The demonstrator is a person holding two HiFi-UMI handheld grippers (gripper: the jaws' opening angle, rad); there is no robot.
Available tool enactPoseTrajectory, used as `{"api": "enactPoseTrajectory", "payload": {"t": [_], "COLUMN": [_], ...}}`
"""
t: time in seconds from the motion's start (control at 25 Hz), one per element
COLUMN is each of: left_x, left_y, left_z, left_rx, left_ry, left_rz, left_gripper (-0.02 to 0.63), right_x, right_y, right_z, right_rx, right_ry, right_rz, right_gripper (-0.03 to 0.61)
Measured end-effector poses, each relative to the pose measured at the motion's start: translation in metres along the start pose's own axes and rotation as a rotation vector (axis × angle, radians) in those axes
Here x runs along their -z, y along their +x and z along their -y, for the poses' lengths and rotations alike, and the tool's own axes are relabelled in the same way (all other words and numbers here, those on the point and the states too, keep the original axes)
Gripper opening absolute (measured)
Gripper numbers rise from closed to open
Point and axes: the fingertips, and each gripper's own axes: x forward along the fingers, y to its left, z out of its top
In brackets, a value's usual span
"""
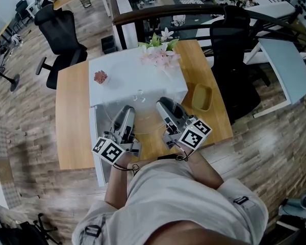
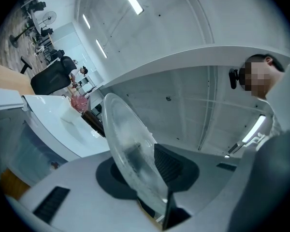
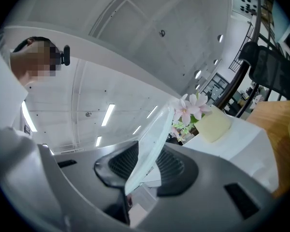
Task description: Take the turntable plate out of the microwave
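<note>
task thing: turntable plate (image 1: pixel 144 119), clear glass, faint in the head view
plate position: held between the two grippers, right at the open front of the white microwave (image 1: pixel 135 75); cannot tell whether its far rim is clear of the cavity
left gripper (image 1: pixel 126 110): jaws part closed, pinching the plate's left rim
left gripper view: the plate (image 2: pixel 128 146) stands edge-on and tilted, its rim running down between the two dark ribbed pads (image 2: pixel 169 164), which press on both faces
right gripper (image 1: pixel 163 105): jaws part closed, pinching the plate's right rim
right gripper view: the plate (image 3: pixel 152 139) slants up from the jaws, with a ribbed pad on each face of the rim
grippers relative to each other: side by side, near, both pointing towards the microwave
microwave door (image 1: pixel 95 137): swung open at the left
on top of the microwave: pink flowers (image 1: pixel 160 55) at the back, a small pink thing (image 1: pixel 100 76) at the left
table (image 1: pixel 71 121): wooden, under the microwave
beside the microwave: a small yellow tray (image 1: pixel 202 97) to the right
</note>
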Motion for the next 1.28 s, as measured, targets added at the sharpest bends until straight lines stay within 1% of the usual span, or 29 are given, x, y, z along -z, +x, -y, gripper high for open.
{"api": "enactPoseTrajectory", "payload": {"t": [0.48,0.68,1.28], "left_x": [-0.008,-0.01,-0.008], "left_y": [0.003,0.003,0.001], "left_z": [0.011,0.012,0.009], "left_rx": [0.02,0.024,0.01], "left_ry": [0.038,0.034,0.037], "left_rz": [0.002,0.006,-0.002], "left_gripper": [0.112,0.112,0.112], "right_x": [-0.009,-0.011,-0.006], "right_y": [0.001,0.001,0.002], "right_z": [-0.006,-0.009,-0.006], "right_rx": [-0.022,-0.028,-0.031], "right_ry": [-0.019,-0.032,-0.013], "right_rz": [0.015,0.02,0.013], "right_gripper": [0.12,0.119,0.12]}}
